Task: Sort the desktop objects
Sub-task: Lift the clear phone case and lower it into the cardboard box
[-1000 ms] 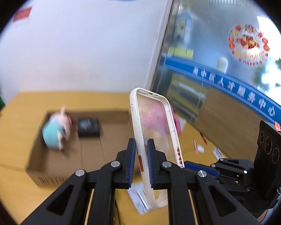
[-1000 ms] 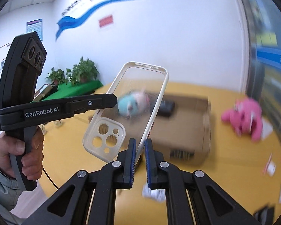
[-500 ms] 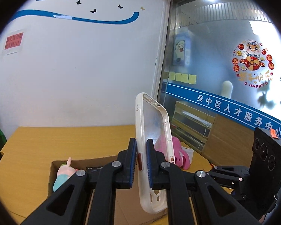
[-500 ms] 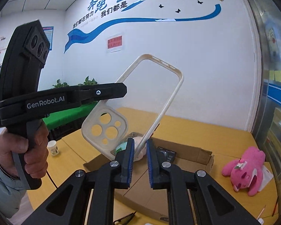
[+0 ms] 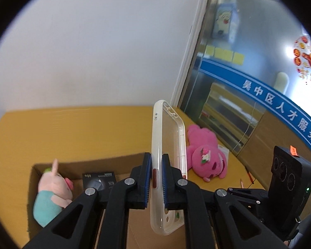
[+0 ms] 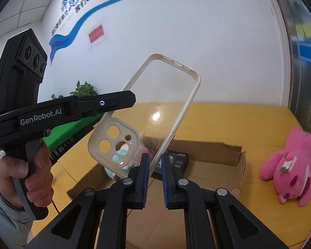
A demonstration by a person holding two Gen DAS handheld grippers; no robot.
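Landmark: open brown cardboard box on the yellow wooden surface.

- A clear plastic phone case with a cream rim is held in the air above the near end of the box, upright and tilted, camera cut-outs at the lower end. It is gripped by both claws at once.
- Left claw: nearly closed, blue pads pressed on one long edge of the case, close to its red side button.
- Right claw: likewise nearly closed, pinched on the opposite long rim near the lower part of the case. In the right wrist view the left gripper is seen from the side, held by a person's hand in a pale sleeve.

Already inside the box:
- a plush pig in pink and teal, lying at the left end;
- a small black carton with pale print, just beside the pig, toward the far wall.

Still outside the box:
- a bright pink plush bear, lying on the surface to the right of the box, on a white card or packet;
- thin red and pencil-like items on the surface further right of the bear; too small to be identified.

Judgement: sorting is partly done. Two items are judged stowed, the case is in transit and looks destined for the box, and the bear plus the small loose items remain. Before the case can be dropped, both grips would need to be released.
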